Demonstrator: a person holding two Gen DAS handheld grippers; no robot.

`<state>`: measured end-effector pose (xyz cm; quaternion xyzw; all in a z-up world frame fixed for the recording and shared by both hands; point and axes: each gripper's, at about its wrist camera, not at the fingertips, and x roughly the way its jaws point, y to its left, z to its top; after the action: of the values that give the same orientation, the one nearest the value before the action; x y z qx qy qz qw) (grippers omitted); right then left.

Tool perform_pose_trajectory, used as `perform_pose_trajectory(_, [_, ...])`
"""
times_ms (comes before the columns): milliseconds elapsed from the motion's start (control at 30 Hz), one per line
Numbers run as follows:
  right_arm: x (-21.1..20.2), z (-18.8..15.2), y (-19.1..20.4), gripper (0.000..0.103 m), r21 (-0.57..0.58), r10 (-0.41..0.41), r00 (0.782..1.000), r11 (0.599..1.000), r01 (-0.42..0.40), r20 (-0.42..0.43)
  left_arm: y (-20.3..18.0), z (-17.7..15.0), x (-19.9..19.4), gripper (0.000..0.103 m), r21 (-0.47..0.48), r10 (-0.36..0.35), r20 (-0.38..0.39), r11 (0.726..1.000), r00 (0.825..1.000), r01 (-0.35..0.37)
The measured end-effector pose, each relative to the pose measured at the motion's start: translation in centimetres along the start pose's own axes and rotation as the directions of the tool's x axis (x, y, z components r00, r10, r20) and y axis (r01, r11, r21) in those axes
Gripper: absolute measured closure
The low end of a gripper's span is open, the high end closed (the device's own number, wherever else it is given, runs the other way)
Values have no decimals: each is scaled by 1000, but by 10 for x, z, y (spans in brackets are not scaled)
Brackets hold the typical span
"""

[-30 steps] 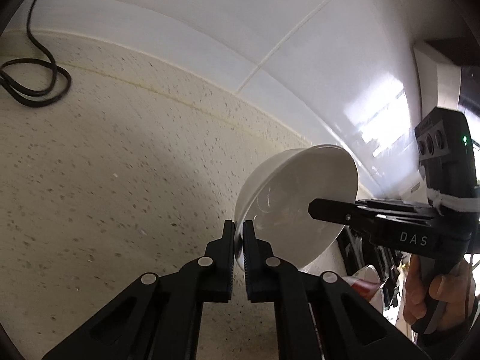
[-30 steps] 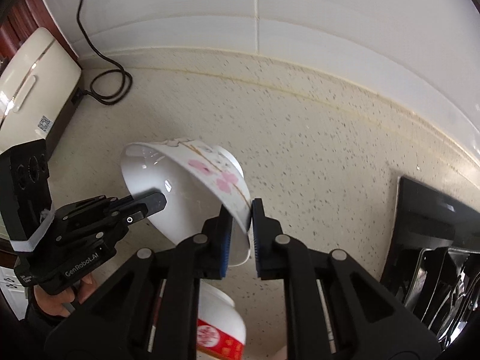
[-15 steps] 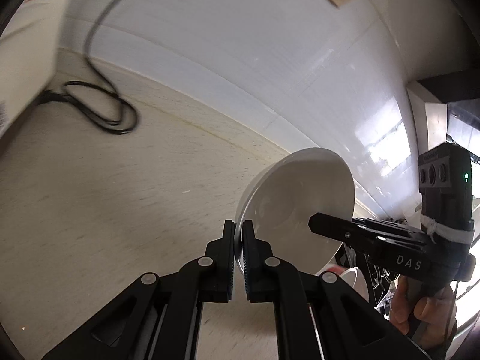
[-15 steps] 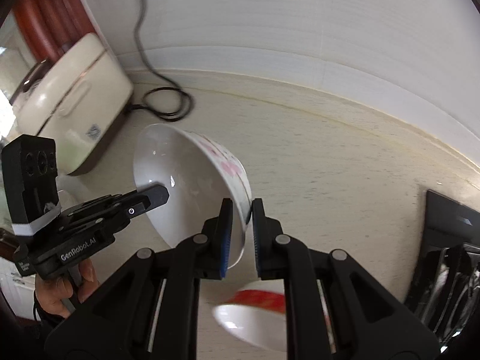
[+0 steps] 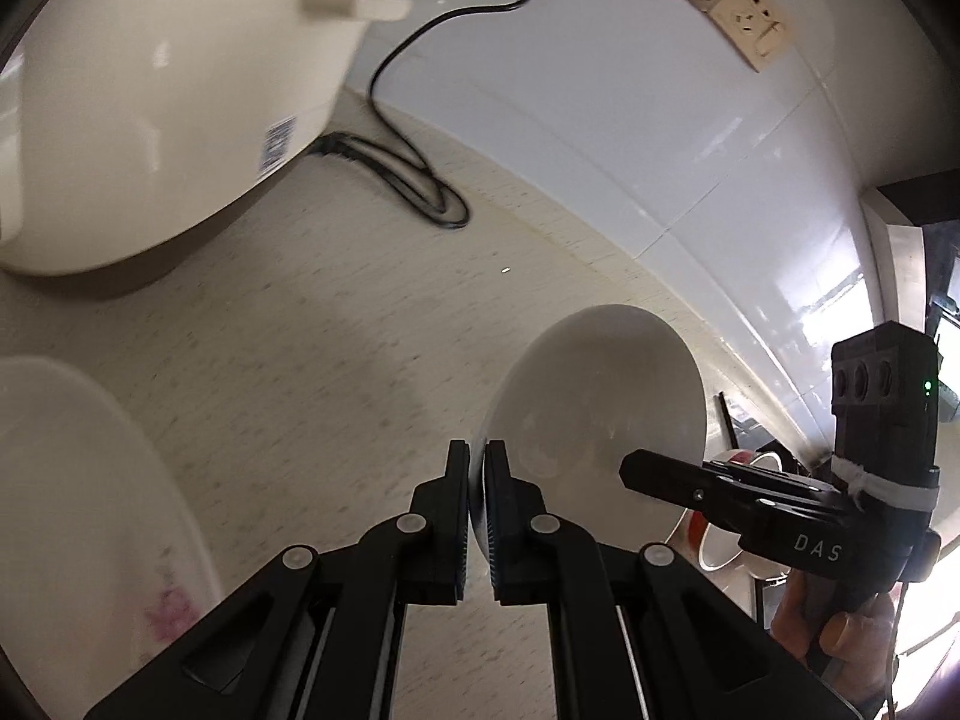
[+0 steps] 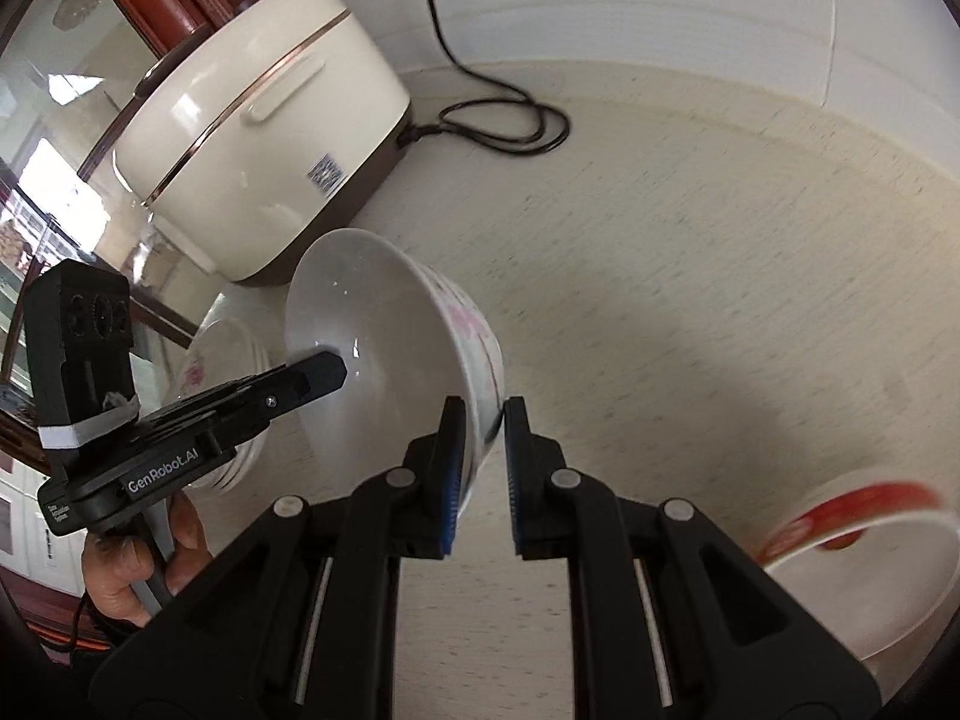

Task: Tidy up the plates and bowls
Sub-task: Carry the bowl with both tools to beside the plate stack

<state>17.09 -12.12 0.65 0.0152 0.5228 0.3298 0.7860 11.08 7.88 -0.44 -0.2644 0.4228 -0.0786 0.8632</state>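
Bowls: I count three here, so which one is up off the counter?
The pink-flowered bowl, tipped on edge with its rim pinched by the left gripper and right gripper. The red-banded bowl and the other floral bowl sit on the counter.

Left gripper (image 5: pixel 475 498) jaws clamp a tilted white bowl (image 5: pixel 594 414) above the speckled counter (image 5: pixel 312 348).

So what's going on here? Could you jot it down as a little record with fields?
Setting: speckled countertop below a white tiled wall
Held item: floral bowl, tilted on edge, off the counter
Left gripper: jaws shut on one side of the rim
Right gripper: jaws shut on the opposite side
Nearby: cream rice cooker with black cord; red-and-white bowl; stacked floral bowls
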Motion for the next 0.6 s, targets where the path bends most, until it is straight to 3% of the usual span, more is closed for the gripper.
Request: perform_pose_trajectory(600, [26, -4, 15, 83, 22, 44, 999, 999, -43, -30, 28, -8, -15, 98, -82, 63, -19, 995, 998, -64])
